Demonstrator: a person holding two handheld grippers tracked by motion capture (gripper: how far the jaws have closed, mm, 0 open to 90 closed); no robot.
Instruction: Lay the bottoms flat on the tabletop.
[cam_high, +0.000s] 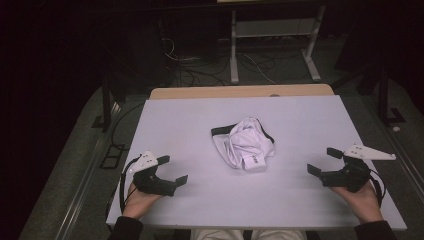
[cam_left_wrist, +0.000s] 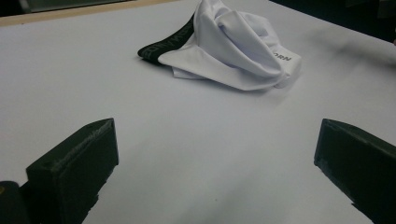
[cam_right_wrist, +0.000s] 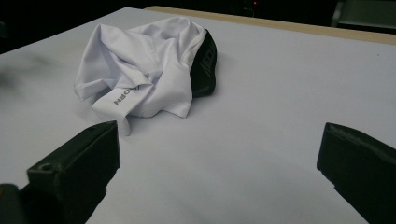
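A crumpled white garment (cam_high: 245, 143) with a black elastic waistband lies bunched in the middle of the white table (cam_high: 300, 115). My left gripper (cam_high: 172, 170) rests near the front left of the table, open, jaws wide apart and pointing toward the cloth. My right gripper (cam_high: 324, 161) sits near the front right, open as well, nothing between its jaws. In the left gripper view the garment (cam_left_wrist: 233, 44) lies ahead with its waistband at the left. In the right gripper view the garment (cam_right_wrist: 144, 65) lies ahead to the left, a printed label facing me.
A wooden strip (cam_high: 240, 91) borders the table's far edge. Beyond it stand a metal frame (cam_high: 272, 45) and loose cables (cam_high: 200, 65) on the dark floor. Bare white table surface lies between each gripper and the cloth.
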